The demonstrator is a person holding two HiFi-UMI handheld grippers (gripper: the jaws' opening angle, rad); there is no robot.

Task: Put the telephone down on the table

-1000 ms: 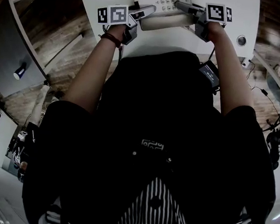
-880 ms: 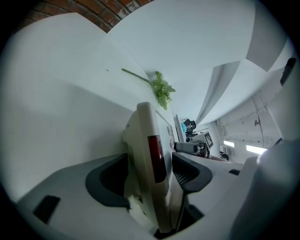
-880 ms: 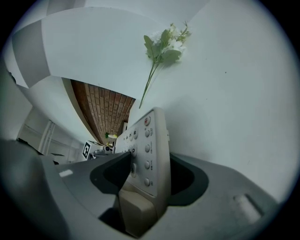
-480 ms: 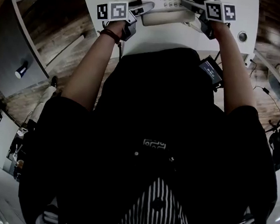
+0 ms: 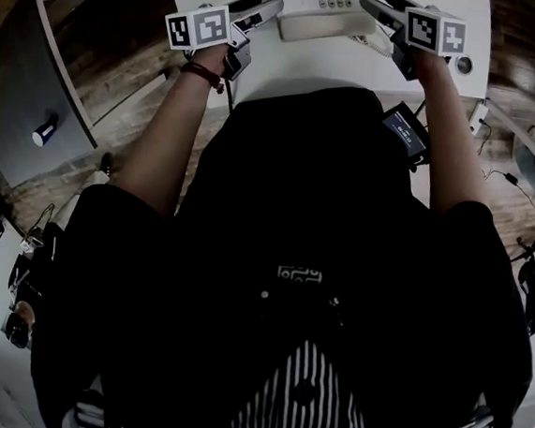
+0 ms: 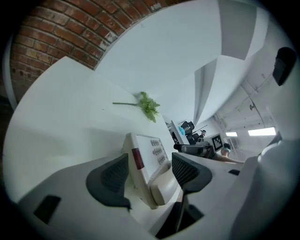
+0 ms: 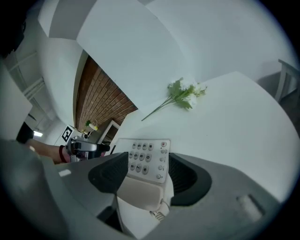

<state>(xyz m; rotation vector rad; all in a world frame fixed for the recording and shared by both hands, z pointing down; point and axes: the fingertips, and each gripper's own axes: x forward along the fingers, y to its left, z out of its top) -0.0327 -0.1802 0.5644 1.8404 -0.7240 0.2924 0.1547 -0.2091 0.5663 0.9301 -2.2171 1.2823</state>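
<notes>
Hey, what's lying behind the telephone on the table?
A flower sprig with green leaves and white blooms lies on the white table beyond the telephone, apart from it. Whatever is beneath the telephone's base is covered and cannot be seen.

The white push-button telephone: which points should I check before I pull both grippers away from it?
1. White push-button telephone resting flat on the white table: ok.
2. Cream handset seated on it: ok.
3. Left gripper jaws apart, pads off it: ok.
4. Right gripper jaws wide, closing slightly, telephone between them; pads clear: cannot tell.
5. Green flower sprig away from the path: ok.
</notes>
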